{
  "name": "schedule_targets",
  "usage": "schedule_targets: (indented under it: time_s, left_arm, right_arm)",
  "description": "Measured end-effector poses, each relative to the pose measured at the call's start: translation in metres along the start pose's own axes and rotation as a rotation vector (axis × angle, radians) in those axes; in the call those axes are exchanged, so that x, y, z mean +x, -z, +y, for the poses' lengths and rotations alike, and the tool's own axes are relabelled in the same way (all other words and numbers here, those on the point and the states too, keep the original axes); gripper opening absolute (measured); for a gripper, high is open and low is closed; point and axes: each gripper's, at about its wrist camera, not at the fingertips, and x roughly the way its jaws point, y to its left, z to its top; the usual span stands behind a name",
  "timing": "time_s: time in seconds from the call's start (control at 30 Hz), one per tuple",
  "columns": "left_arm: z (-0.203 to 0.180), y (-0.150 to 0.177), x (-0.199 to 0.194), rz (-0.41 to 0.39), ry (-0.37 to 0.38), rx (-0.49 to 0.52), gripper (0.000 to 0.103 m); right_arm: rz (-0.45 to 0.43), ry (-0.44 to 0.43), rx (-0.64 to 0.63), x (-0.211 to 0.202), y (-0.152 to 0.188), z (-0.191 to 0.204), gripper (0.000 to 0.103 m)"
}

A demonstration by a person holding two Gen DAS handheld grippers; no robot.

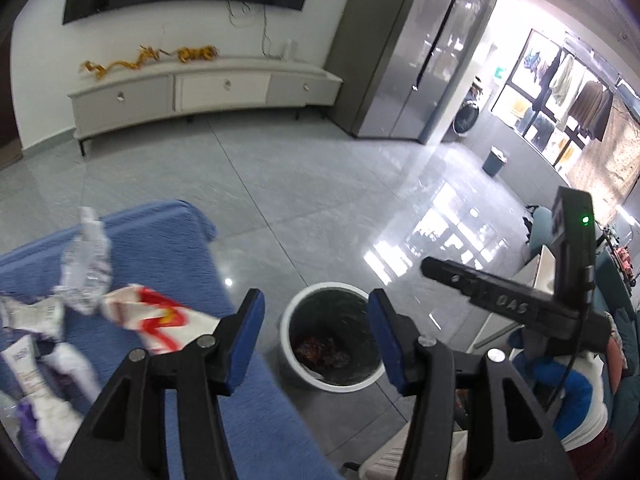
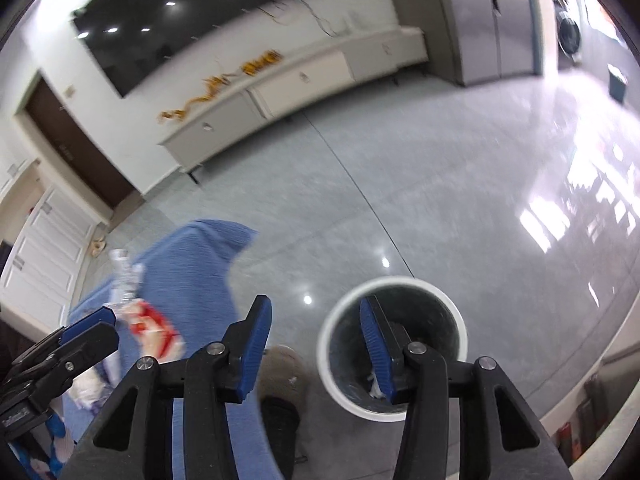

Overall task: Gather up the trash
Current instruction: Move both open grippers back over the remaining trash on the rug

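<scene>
On a blue-covered table [image 1: 168, 248] lies trash: a crushed clear plastic bottle [image 1: 86, 264], a red-and-white wrapper [image 1: 156, 316] and white and purple wrappers [image 1: 28, 360]. A white-rimmed bin [image 1: 287, 344] stands on the floor beside the table, with dark reddish trash inside. My left gripper [image 1: 316, 304] hangs open and empty above the table edge and the bin. My right gripper [image 2: 316, 308] is also open and empty, over the bin [image 2: 394, 281], where white scraps [image 2: 374, 386] lie at the bottom. In the right wrist view the bottle [image 2: 124, 276] and red wrapper [image 2: 154, 326] show at the left.
A long white TV cabinet [image 1: 208, 92] stands against the far wall and a grey fridge [image 1: 420, 52] beside it. A small dark bin [image 1: 494, 160] is far right. A person's shoe [image 2: 284, 364] is on the floor between table and bin. Grey tiled floor spreads beyond.
</scene>
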Motion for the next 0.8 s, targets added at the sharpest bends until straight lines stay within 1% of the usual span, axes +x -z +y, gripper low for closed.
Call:
schedule_targets:
  time_s: [0.13, 0.23, 0.4, 0.53, 0.6, 0.67, 0.8]
  left_arm:
    - [0.03, 0.012, -0.063, -0.079, -0.054, -0.006, 0.052]
    - [0.055, 0.021, -0.109, -0.139, -0.095, -0.012, 0.052]
    - [0.098, 0.036, -0.17, -0.214, -0.146, -0.05, 0.052]
    - [0.124, 0.048, -0.195, -0.24, -0.175, -0.08, 0.052]
    - [0.134, 0.054, -0.199, -0.238, -0.189, -0.09, 0.052]
    - [0.141, 0.061, -0.199, -0.231, -0.203, -0.092, 0.052]
    - [0.153, 0.067, -0.183, -0.187, -0.212, -0.091, 0.052]
  right_arm:
    - [-0.059, -0.035, -0.073, -0.037, 0.004, 0.045, 0.044]
    - [-0.094, -0.046, -0.136, -0.062, 0.009, 0.078, 0.045]
    - [-0.141, -0.102, -0.18, -0.094, 0.013, 0.117, 0.047]
    - [-0.166, -0.127, -0.231, -0.109, 0.017, 0.143, 0.048]
    - [-0.171, -0.142, -0.252, -0.111, 0.021, 0.154, 0.05]
    - [-0.168, -0.159, -0.268, -0.108, 0.021, 0.163, 0.051]
    - [-0.142, -0.184, -0.285, -0.091, 0.021, 0.17, 0.052]
